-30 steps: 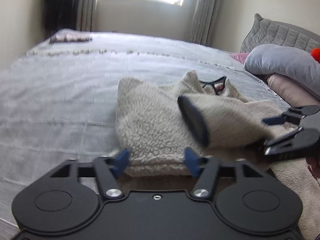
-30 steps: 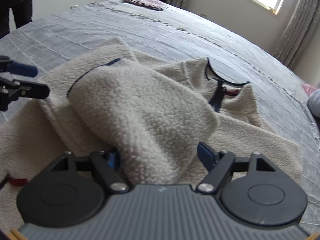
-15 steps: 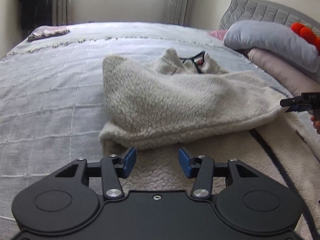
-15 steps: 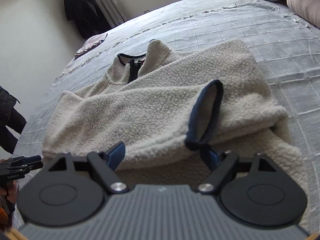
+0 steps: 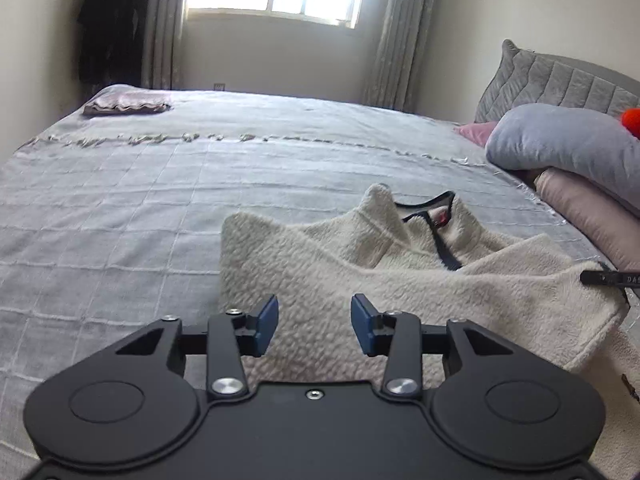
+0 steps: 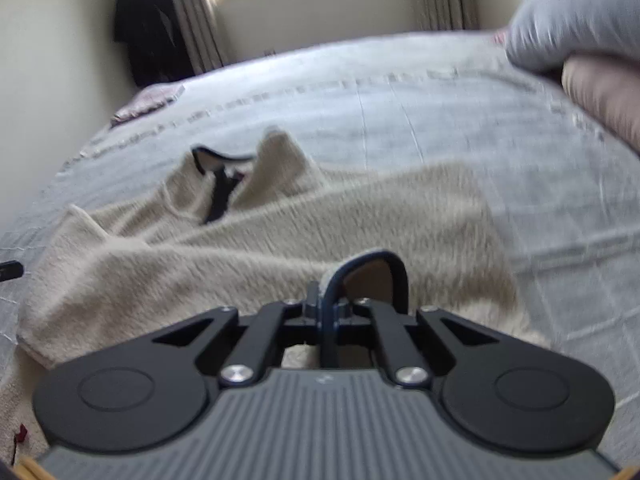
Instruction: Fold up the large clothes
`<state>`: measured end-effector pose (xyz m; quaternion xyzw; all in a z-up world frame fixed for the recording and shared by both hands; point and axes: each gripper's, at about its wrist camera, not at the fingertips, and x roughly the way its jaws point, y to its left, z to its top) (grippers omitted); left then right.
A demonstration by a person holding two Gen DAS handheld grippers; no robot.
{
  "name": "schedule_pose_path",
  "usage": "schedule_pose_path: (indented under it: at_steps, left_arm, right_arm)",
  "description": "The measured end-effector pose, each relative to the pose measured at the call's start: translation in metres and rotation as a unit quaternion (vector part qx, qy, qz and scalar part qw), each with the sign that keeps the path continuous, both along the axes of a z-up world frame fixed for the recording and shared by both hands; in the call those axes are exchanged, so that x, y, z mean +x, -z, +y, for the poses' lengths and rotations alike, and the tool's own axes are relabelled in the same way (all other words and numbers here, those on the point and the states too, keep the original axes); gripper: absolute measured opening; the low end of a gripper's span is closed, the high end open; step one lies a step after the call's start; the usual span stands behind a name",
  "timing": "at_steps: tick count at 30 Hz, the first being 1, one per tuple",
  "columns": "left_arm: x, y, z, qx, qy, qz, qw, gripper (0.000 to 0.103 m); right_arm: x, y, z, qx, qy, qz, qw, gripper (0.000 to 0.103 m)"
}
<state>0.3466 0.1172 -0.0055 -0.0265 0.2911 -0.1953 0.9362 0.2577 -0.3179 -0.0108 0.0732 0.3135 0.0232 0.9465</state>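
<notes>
A cream fleece pullover [image 5: 400, 280] with a dark-trimmed zip collar [image 5: 432, 216] lies on the grey bedspread [image 5: 160, 200], one sleeve folded across its body. My left gripper [image 5: 314, 324] is open and empty, just over the pullover's near left edge. My right gripper [image 6: 326, 308] is shut on the sleeve's navy-trimmed cuff [image 6: 372, 276], which loops up above the closed fingers. The pullover also shows in the right wrist view [image 6: 240, 248]. The right gripper's tip shows at the right edge of the left wrist view [image 5: 608, 279].
Grey and pink pillows [image 5: 568, 152] are stacked at the right by the headboard. A folded pinkish cloth [image 5: 128, 104] lies at the bed's far left corner. Dark clothes [image 6: 148, 32] hang by the curtain.
My right gripper has closed on the sleeve cuff and the sleeve now lies across the body. My left gripper has stayed open and shifted over the pullover's left edge.
</notes>
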Motion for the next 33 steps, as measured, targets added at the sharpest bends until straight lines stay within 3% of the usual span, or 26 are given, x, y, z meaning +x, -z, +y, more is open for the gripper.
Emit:
schedule_pose_path:
  at_steps: [3, 7, 9, 11, 12, 14, 17, 21, 23, 24, 26, 28, 30, 33]
  left_arm:
    - [0.009, 0.009, -0.021, 0.003, 0.020, 0.007, 0.9998, 0.040]
    - [0.016, 0.054, -0.049, 0.078, 0.025, 0.052, 0.9953, 0.040]
    - [0.009, 0.054, -0.051, 0.086, 0.025, 0.035, 0.9954, 0.040]
    - [0.009, 0.041, -0.045, 0.072, 0.029, 0.038, 0.9963, 0.040]
    - [0.009, 0.033, -0.042, 0.062, 0.031, 0.030, 0.9971, 0.041]
    - [0.011, 0.017, -0.037, 0.054, 0.028, -0.008, 0.9981, 0.041]
    - [0.036, 0.014, -0.043, 0.059, 0.005, -0.017, 0.9981, 0.041]
    - [0.078, 0.054, -0.050, 0.112, -0.045, 0.020, 0.9925, 0.043]
    - [0.083, 0.073, -0.045, 0.096, -0.059, 0.011, 0.9935, 0.043]
    - [0.082, 0.073, -0.047, 0.097, -0.066, 0.007, 0.9931, 0.043]
    - [0.074, 0.067, -0.052, 0.112, -0.067, 0.003, 0.9915, 0.042]
    - [0.063, 0.052, -0.049, 0.097, -0.049, 0.024, 0.9938, 0.042]
    - [0.043, 0.035, -0.038, 0.062, -0.030, 0.040, 0.9969, 0.051]
    - [0.000, 0.011, -0.008, 0.014, -0.022, 0.052, 0.9983, 0.066]
  right_arm:
    - [-0.012, -0.023, -0.003, -0.028, -0.006, -0.062, 0.998, 0.004]
    - [0.005, 0.003, -0.013, -0.100, 0.016, -0.016, 0.995, 0.004]
    - [0.013, 0.032, -0.019, -0.106, 0.017, 0.034, 0.994, 0.007]
    - [0.004, 0.039, -0.018, -0.109, 0.014, 0.019, 0.994, 0.009]
    - [0.001, 0.036, -0.018, -0.106, 0.021, 0.017, 0.994, 0.015]
    - [-0.007, 0.021, -0.017, -0.100, 0.041, -0.006, 0.994, 0.047]
    - [-0.012, 0.000, -0.008, -0.103, 0.030, -0.056, 0.993, 0.049]
    - [0.015, 0.013, 0.013, -0.120, -0.004, -0.022, 0.993, 0.046]
    - [0.030, 0.038, 0.014, -0.147, 0.008, 0.016, 0.989, 0.044]
    - [0.032, 0.050, 0.008, -0.135, 0.006, 0.016, 0.991, 0.045]
    - [0.027, 0.052, 0.000, -0.106, 0.011, 0.004, 0.994, 0.045]
    - [0.021, 0.042, -0.006, -0.079, 0.015, 0.012, 0.997, 0.046]
    - [0.010, 0.030, -0.011, -0.065, 0.008, 0.023, 0.998, 0.051]
    - [-0.021, 0.010, -0.018, -0.053, -0.006, 0.029, 0.998, 0.070]
